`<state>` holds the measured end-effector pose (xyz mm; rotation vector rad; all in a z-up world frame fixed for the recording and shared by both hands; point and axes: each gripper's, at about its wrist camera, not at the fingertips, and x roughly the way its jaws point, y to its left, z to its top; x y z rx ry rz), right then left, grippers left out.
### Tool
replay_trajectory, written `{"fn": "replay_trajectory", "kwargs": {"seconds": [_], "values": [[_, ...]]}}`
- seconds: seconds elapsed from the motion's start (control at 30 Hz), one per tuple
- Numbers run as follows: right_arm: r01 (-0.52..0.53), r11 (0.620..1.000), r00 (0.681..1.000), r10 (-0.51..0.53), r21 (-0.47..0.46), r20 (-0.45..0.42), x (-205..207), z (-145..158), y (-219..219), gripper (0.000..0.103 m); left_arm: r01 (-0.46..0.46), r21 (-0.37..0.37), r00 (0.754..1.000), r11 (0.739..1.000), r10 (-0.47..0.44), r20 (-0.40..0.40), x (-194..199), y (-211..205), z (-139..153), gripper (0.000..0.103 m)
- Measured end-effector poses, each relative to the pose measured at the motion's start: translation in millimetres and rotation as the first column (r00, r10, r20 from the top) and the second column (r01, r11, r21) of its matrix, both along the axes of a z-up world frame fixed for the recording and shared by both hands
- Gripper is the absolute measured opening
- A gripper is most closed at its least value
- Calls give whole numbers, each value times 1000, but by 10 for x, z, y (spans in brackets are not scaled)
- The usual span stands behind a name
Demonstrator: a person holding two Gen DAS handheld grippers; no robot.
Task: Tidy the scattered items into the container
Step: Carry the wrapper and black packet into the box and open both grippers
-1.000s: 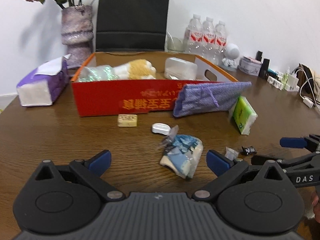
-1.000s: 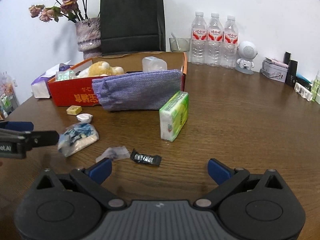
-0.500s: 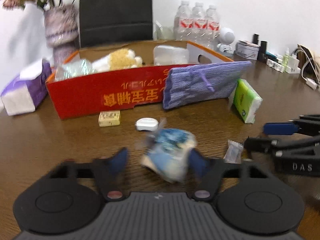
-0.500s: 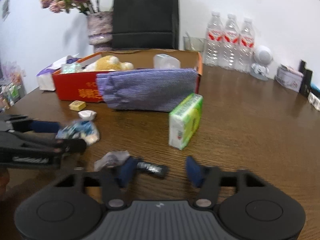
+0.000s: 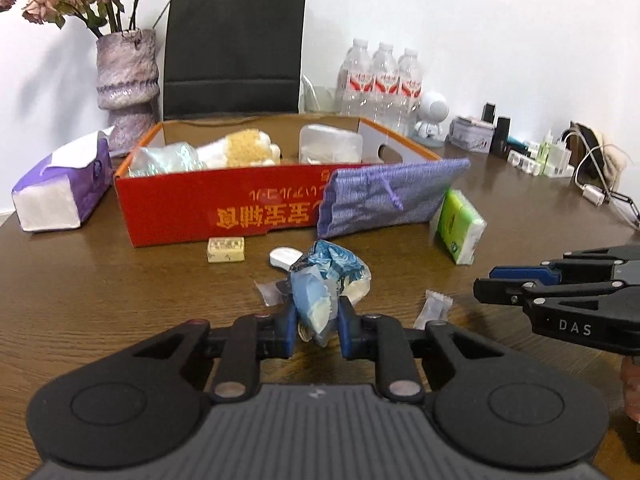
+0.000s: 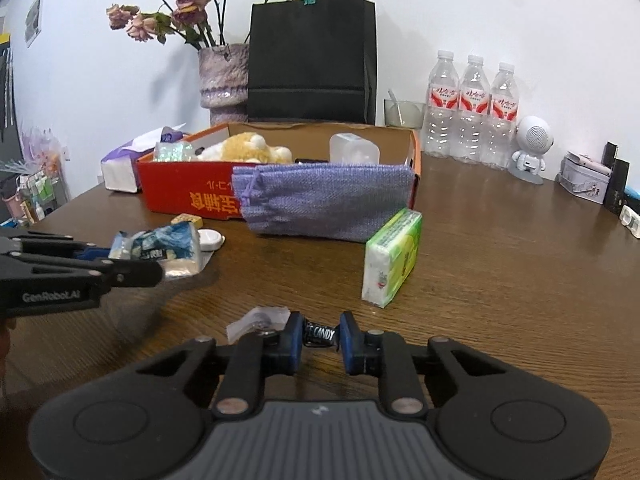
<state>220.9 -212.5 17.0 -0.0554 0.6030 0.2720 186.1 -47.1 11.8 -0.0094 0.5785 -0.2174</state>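
Left wrist: left gripper (image 5: 316, 330) had just closed, pads clamped on the blue packet (image 5: 324, 284) above the table (image 5: 100, 300), in front of the red box (image 5: 224, 208).

Right wrist: right gripper (image 6: 320, 342) had just closed, pinching the black candy (image 6: 320, 335); clear wrapper (image 6: 256, 320) just left of it, box (image 6: 188, 188) farther back.

The open cardboard box (image 5: 224, 204) is red outside with orange printed characters and plain brown inside. The woven fabric pouch (image 5: 384, 200) is lilac. The crinkled snack packet (image 5: 324, 280) is blue and white. The tissue pack (image 6: 394, 258) is green and white. The wood-grain bench (image 6: 500, 264) is dark brown.
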Motion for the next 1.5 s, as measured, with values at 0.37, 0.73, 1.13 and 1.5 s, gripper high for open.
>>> {"fn": "replay_trajectory", "kwargs": {"seconds": [0.37, 0.73, 1.13, 1.5], "values": [[10, 1000, 994, -13, 26, 109, 61, 397, 76, 18, -4, -73, 995, 997, 11, 101, 0, 202, 343, 20], [16, 998, 982, -27, 62, 188, 779, 850, 297, 18, -25, -130, 980, 991, 50, 192, 590, 346, 756, 20], [12, 996, 988, -25, 83, 155, 1650, 829, 392, 18, -71, -139, 979, 988, 96, 180, 1423, 381, 701, 21], [23, 996, 997, -29, 83, 73, 1993, 609, 387, 18, -153, -151, 980, 977, 170, 102, 1840, 540, 452, 20]]}}
